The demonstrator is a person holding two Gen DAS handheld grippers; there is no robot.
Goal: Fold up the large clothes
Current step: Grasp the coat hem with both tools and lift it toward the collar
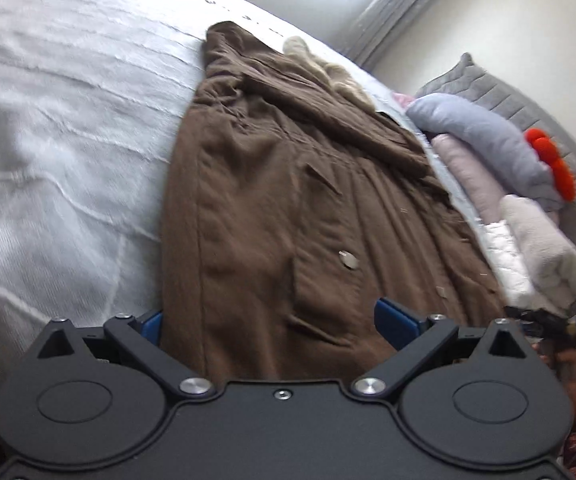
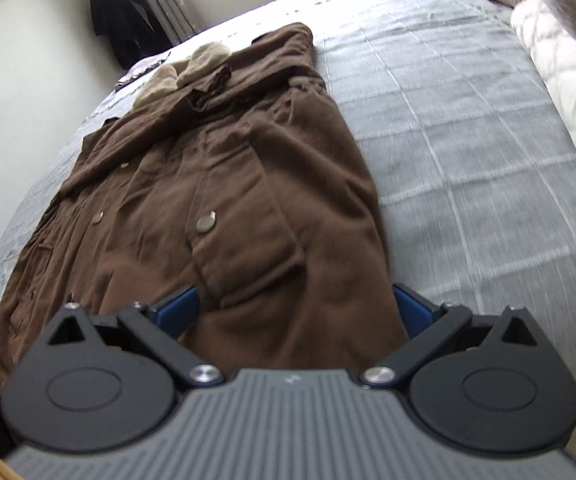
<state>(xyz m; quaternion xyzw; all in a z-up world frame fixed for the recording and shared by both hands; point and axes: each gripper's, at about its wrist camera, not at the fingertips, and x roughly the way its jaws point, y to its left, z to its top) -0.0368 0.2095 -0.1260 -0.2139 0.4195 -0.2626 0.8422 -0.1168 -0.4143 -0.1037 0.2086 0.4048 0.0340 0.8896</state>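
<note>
Looking down both cams at a brown coat (image 2: 216,184) laid flat on the bed (image 2: 467,128), hem end nearest me, collar end far away w/ a pale furry trim (image 2: 192,72) bunched up there. Coat's front faces up; I see round buttons (image 2: 205,224) and a pocket flap near the hem.

Left gripper (image 1: 268,322): jaws wide apart, blue fingers (image 1: 397,320) either side of the coat's hem area, nothing clamped as far as I can tell. Its left finger sits about at the coat's edge, where the coat meets the grey bedspread (image 1: 68,140).

Right gripper (image 2: 295,308): also spread wide, blue fingers (image 2: 178,304) straddling the hem on the coat's other side, right finger just past the coat's edge over the bedspread. No cloth pinched; can't tell if the tips touch the fabric.

Folded blankets & pillows (image 1: 499,184) are stacked along the bed's side, w/ something bright red (image 1: 555,164) on them. Dark clothes (image 2: 124,20) hang in the room's corner by the window.
</note>
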